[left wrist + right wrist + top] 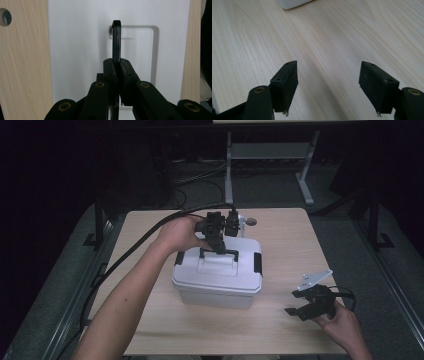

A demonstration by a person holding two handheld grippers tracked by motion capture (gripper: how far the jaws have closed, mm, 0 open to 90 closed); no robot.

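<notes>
Left tongs (117,72) clamping black handle (116,42), handle's lower end hidden

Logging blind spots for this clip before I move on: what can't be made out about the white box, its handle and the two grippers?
- White box: contents hidden by the shut lid, high view.
- Black handle: its gripped part is covered by the left gripper, left gripper view.
- Box's far side: hidden behind the person's hand, high view.
- Right gripper: open over the bare table; box cut off by the top edge.

text: none legible | labels: none | surfaces checked: white box (218,279), table (280,330)
</notes>
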